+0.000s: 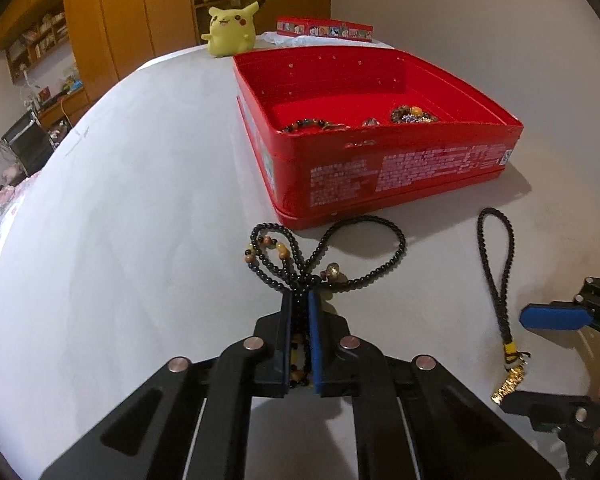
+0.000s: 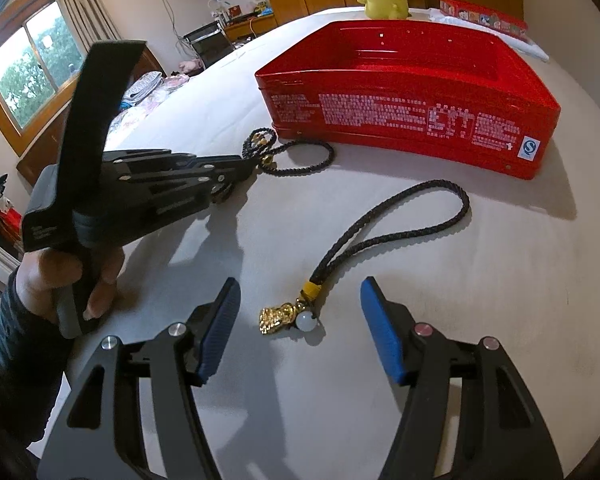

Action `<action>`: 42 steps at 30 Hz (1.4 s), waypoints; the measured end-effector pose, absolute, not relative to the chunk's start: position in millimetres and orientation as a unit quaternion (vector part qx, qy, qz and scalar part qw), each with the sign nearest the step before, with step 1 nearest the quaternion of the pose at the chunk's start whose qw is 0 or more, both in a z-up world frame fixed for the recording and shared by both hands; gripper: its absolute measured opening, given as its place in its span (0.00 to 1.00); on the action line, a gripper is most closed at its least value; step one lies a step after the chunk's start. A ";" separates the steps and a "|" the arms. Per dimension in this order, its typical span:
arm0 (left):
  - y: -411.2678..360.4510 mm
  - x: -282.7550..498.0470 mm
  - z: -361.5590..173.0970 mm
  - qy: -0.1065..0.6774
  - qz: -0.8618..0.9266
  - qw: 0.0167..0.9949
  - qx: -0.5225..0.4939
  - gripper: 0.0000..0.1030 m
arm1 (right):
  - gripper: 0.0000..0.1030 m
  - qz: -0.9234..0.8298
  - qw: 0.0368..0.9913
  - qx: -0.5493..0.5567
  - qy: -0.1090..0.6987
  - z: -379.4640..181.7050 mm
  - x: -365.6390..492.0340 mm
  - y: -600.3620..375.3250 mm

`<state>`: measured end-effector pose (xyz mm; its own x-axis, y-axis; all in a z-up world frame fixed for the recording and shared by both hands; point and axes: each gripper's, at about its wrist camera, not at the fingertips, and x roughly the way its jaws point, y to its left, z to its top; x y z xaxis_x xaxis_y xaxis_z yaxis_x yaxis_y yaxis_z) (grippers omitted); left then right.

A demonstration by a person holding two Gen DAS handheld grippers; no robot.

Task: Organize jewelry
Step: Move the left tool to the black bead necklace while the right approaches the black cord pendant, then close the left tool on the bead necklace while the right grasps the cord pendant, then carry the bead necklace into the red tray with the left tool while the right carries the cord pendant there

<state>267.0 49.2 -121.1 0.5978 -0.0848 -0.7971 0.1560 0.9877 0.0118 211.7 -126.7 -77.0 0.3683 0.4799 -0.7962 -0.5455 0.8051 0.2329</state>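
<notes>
2 fingers [image 1: 315,320] around bead necklace [image 1: 332,252]

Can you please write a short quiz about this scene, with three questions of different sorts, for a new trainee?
1. True or false: the left gripper is shut on the black bead necklace.
2. Multiple choice: what lies between the open fingers of the right gripper? A) a silver ring B) the gold charm of the braided cord strap C) a watch
3. Fill in: some bracelets already lie inside the red ___.

Key
1. True; strands of beads run between its closed fingers.
2. B; the charm and a pale bead lie on the white table, untouched.
3. tin.
</notes>
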 end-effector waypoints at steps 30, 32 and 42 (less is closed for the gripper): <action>51.8 229.9 -90.6 0.415 -0.071 0.907 0.026 0.07 | 0.06 0.331 0.830 -0.042 0.447 -50.2 205.0 -135.6; 50.2 224.9 -83.4 0.410 -0.071 0.909 0.027 0.07 | 0.06 0.333 0.832 -0.036 0.443 -44.1 202.6 -140.2; 36.6 200.4 -42.4 0.378 -0.077 0.922 0.041 0.07 | 0.06 0.341 0.846 -0.017 0.410 -5.2 185.4 -162.4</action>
<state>200.4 36.6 -42.4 0.7022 -0.1113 -0.7032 0.1734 0.9847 0.0172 185.4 -162.4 -5.2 0.4321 0.5629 -0.7045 -0.5902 0.7672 0.2510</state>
